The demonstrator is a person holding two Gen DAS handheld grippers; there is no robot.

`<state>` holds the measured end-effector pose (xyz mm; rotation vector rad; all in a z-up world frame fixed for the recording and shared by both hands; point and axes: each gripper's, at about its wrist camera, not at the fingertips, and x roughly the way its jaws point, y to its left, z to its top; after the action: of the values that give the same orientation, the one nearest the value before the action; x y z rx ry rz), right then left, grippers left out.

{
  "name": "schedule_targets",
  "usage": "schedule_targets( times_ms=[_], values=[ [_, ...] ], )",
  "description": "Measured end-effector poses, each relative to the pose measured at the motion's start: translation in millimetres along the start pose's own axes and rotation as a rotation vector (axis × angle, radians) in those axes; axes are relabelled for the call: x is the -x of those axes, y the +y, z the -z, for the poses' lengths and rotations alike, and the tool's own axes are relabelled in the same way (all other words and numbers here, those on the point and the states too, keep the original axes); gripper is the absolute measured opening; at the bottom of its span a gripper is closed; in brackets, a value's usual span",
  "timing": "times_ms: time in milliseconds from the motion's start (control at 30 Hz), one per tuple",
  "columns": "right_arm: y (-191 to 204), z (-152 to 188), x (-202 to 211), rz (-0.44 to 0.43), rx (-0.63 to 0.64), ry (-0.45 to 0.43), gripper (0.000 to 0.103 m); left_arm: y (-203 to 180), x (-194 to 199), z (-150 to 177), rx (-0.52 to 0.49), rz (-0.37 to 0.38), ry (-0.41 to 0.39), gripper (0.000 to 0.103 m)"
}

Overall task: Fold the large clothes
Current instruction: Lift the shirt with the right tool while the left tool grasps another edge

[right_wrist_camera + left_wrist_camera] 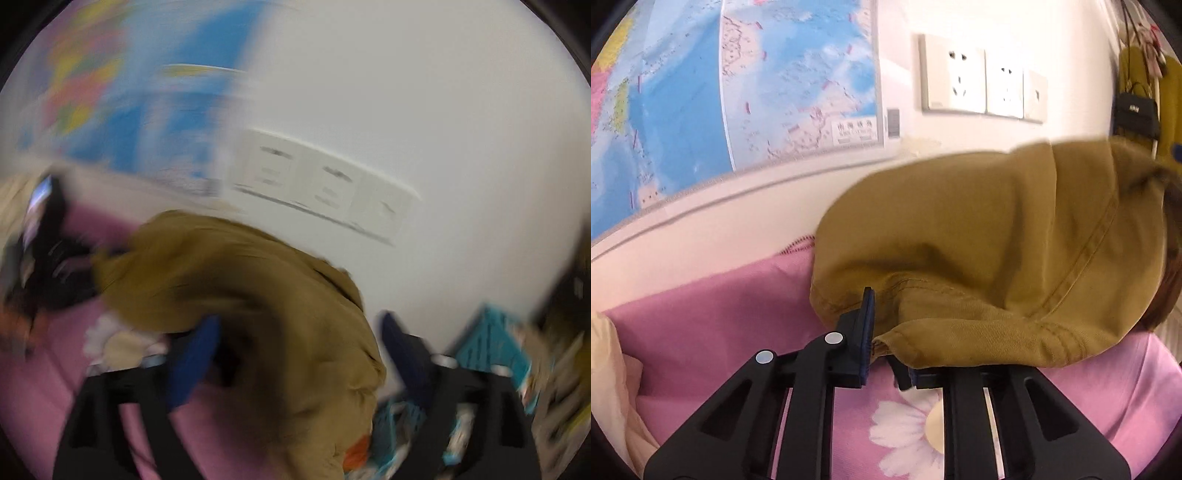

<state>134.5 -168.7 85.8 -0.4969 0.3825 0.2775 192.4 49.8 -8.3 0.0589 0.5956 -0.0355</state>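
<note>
Pink bedsheet [701, 325] with a daisy print spreads below both grippers, a map [738, 81] on the wall behind. The khaki garment [979, 258] hangs bunched above the bed. The left gripper [886, 347] has its jaws clamped on the garment's hem. The right gripper [299, 354] shows its jaws wide apart with cloth loose between them, gripping nothing. With only 1 corner held, the garment may slump, twist and spoil the fold; the right view is badly blurred.
</note>
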Motion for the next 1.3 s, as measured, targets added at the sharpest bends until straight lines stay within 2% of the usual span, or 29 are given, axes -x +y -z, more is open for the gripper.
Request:
schedule_targets(
  times_ms=[33, 67, 133, 200, 267, 300, 367, 400, 433, 467, 500, 533, 567, 633, 700, 800, 833, 900, 1000, 1033, 1100, 1167, 1233, 1300],
  values=[
    [17.7, 2.3, 7.1, -0.007, 0.065, -0.037, 0.097, 2.2, 3.3, -0.7, 0.002, -0.003, -0.005, 0.015],
    [45.7, 5.7, 11.2, 0.009, 0.184, -0.066, 0.097, 7.0, 5.5, -0.6, 0.003, -0.004, -0.009, 0.015],
    [85.5, 13.1, 4.6, 0.078, 0.36, -0.092, 0.097, 4.8, 7.4, 1.6, -0.005, -0.013, -0.014, 0.015],
    [122.5, 23.3, -21.9, 0.145, 0.538, -0.087, 0.097, 6.6, 9.4, 0.2, 0.001, -0.008, -0.011, 0.015],
    [141.3, 30.0, -51.2, 0.208, 0.638, -0.084, 0.096, 3.9, 8.9, -6.6, 0.012, -0.007, -0.01, 0.016],
    [148.8, 32.8, -69.3, 0.258, 0.692, -0.099, 0.089, 4.1, 10.0, -7.5, 0.01, -0.006, -0.01, 0.016],
    [150.8, 27.4, -99.9, 0.353, 0.722, -0.095, 0.075, 7.8, 6.1, -13.4, 0.0, -0.013, -0.01, 0.016],
    [148.9, 23.0, -104.3, 0.358, 0.715, -0.102, 0.054, 8.8, 8.2, -12.9, -0.006, -0.012, -0.009, 0.016],
    [143.2, 15.3, -107.7, 0.34, 0.686, -0.1, 0.025, 10.2, 10.0, -12.6, -0.011, -0.016, -0.01, 0.018],
    [131.4, 2.2, -108.7, 0.288, 0.627, -0.074, 0.011, 12.3, 12.6, -11.1, -0.007, -0.016, -0.014, 0.026],
    [121.5, -6.3, -104.2, 0.254, 0.576, -0.072, 0.003, 17.4, 18.2, -11.4, -0.002, -0.013, -0.019, 0.037],
    [104.1, -21.7, -94.3, 0.211, 0.49, -0.082, 0.003, 25.3, 24.9, -10.6, 0.018, -0.002, -0.037, 0.066],
    [91.4, -32.1, -87.0, 0.198, 0.439, -0.088, 0.003, 32.4, 30.0, -8.7, 0.038, 0.019, -0.063, 0.083],
    [48.5, -66.5, -61.8, 0.108, 0.261, -0.112, 0.003, 47.2, 44.0, -4.7, 0.077, 0.083, -0.117, 0.092],
    [15.0, -91.7, -46.7, 0.053, 0.127, -0.112, 0.003, 50.2, 51.4, -1.2, 0.086, 0.134, -0.142, 0.094],
    [-28.4, -113.1, -31.8, 0.006, -0.024, -0.116, 0.003, 29.9, 53.0, 3.5, -0.008, 0.106, -0.149, 0.093],
    [-41.8, -116.0, -26.4, -0.016, -0.069, -0.119, 0.003, 19.3, 51.8, 5.8, -0.052, 0.088, -0.152, 0.095],
    [-62.8, -116.7, -19.8, -0.052, -0.13, -0.118, 0.003, 7.1, 52.4, 7.0, -0.074, 0.13, -0.165, 0.097],
    [-79.5, -108.1, -8.2, -0.069, -0.193, -0.131, 0.003, -9.6, 52.1, -2.2, -0.111, 0.139, -0.192, 0.099],
    [-88.7, -105.9, -3.5, -0.083, -0.232, -0.135, 0.003, -10.9, 50.7, -4.8, -0.102, 0.169, -0.192, 0.099],
    [-103.8, -99.6, 5.4, -0.099, -0.291, -0.142, 0.003, -5.5, 49.8, -10.7, -0.022, 0.308, -0.194, 0.099],
    [-120.3, -94.3, 11.7, -0.118, -0.347, -0.147, 0.003, 1.2, 57.5, -13.0, 0.031, 0.404, -0.225, 0.098],
    [-129.8, -90.0, 21.9, -0.136, -0.377, -0.156, 0.003, 3.8, 63.4, -14.4, 0.043, 0.517, -0.24, 0.097],
    [-142.7, -86.0, 30.0, -0.132, -0.413, -0.174, 0.003, 0.4, 65.0, -12.1, 0.031, 0.716, -0.209, 0.097]
  ],
)
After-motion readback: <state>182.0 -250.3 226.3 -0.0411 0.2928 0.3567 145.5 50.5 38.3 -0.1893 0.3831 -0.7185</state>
